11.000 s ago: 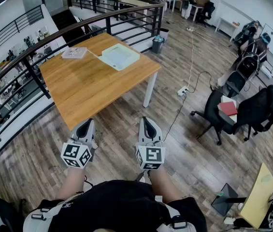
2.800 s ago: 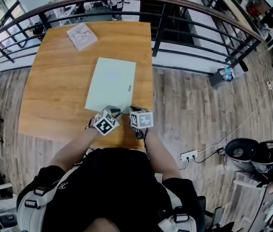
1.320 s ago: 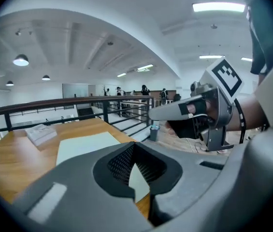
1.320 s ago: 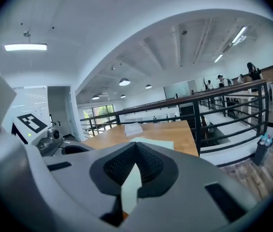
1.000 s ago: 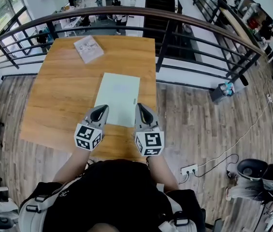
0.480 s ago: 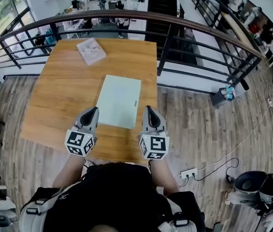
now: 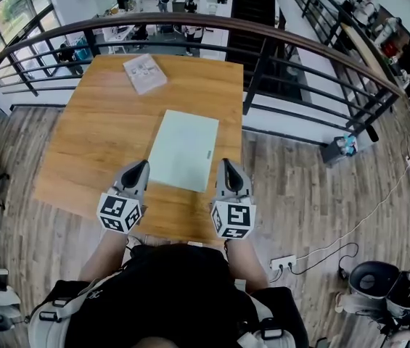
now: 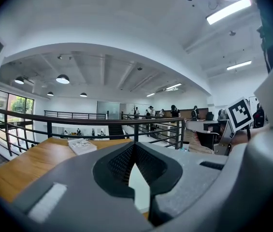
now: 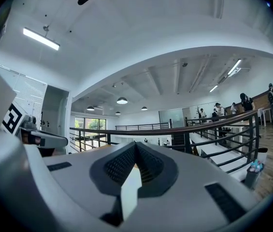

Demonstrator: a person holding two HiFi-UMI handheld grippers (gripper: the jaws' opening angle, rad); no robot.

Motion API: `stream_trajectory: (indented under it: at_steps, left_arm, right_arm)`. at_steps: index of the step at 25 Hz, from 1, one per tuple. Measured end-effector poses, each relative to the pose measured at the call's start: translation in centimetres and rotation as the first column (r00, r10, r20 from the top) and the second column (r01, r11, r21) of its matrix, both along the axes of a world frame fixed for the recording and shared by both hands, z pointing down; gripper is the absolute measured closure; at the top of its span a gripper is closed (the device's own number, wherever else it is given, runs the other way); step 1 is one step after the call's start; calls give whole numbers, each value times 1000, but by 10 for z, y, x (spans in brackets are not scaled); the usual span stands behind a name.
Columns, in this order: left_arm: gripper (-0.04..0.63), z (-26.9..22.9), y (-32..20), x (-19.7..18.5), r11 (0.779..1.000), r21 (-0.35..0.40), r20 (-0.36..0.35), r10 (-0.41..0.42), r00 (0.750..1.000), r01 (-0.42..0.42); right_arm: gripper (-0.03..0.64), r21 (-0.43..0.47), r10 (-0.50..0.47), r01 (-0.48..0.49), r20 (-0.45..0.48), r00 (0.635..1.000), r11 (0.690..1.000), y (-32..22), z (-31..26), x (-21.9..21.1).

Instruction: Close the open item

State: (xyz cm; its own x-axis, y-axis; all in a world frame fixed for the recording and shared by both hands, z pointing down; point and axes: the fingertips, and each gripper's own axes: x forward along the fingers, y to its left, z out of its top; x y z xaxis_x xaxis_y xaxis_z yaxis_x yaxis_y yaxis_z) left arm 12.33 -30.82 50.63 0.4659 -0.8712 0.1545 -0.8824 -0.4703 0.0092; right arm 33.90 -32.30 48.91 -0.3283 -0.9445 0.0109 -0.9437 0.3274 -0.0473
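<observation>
Both hands are held out over the near edge of the desk (image 7: 96,158). The left gripper (image 7: 140,167) and right gripper (image 7: 227,165) are side by side, tips pointing away from the person.

Left jaws: closed tip to tip, nothing between them. Right jaws: likewise closed and empty.

The pale green case (image 7: 184,149) lies flat on the desk as a single slab, with a small dark tab at its right edge. It sits towards the desk's right side. Its near end lies between the two gripper tips, one tip just beside each long edge. Contact cannot be told.

A booklet (image 7: 145,73) lies at the far end of the desk, well apart from the case. A dark railing (image 7: 263,31) curves round behind the desk. A bin (image 7: 339,148) stands on the wooden floor to the right.
</observation>
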Motion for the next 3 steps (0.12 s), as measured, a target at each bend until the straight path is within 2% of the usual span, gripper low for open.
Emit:
stream_trajectory:
  at_steps: [3]
  left_arm:
    - [593,0,1,0,1000,5,8,0,1000,0]
  right_arm:
    - [612,1,-7,7,-1,1000,1000,1,2,-1]
